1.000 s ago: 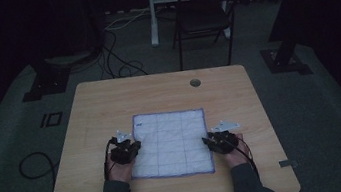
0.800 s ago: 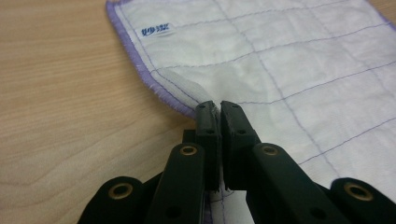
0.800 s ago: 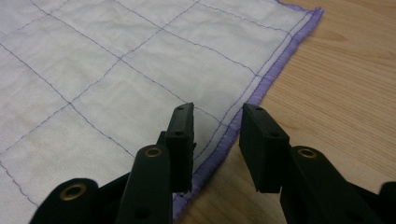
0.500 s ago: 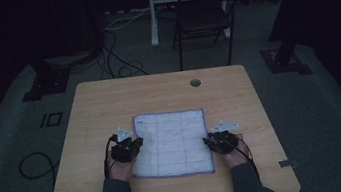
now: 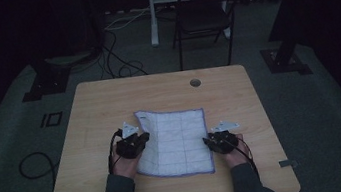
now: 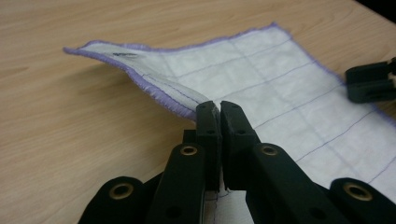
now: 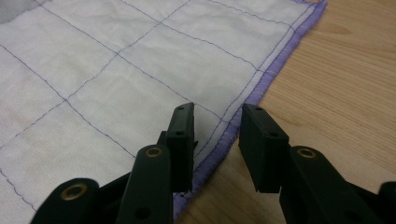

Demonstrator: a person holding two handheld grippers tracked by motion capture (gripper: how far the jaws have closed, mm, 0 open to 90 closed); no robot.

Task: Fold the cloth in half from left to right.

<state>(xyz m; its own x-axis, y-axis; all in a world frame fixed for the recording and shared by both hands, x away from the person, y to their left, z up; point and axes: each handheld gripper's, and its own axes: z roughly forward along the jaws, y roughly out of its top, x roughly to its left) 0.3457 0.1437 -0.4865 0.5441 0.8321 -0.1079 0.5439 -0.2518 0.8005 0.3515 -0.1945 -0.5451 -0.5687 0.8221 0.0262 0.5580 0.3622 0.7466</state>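
A white cloth [image 5: 176, 133] with thin purple grid lines and a purple hem lies on the wooden table [image 5: 104, 103]. My left gripper [image 5: 143, 139] is shut on the cloth's left edge and holds that edge off the wood. In the left gripper view the pinched hem curls up from my left gripper [image 6: 219, 109] toward the far corner of the cloth [image 6: 280, 65]. My right gripper [image 5: 209, 142] rests at the cloth's right edge. In the right gripper view my right gripper [image 7: 217, 122] stands open, its jaws astride the hem of the cloth [image 7: 116, 70], with the pads apart from it.
A round cable hole [image 5: 195, 82] sits near the table's far edge. Beyond the table stand a dark chair [image 5: 202, 11] and a white post [image 5: 152, 13]. Cables [image 5: 117, 58] lie on the dark floor, with stand bases at both sides. The right gripper's tip [image 6: 371, 84] shows across the cloth.
My left gripper has risen and moved slightly inward with the cloth's left edge, which has come off the table. The right gripper has stayed put.
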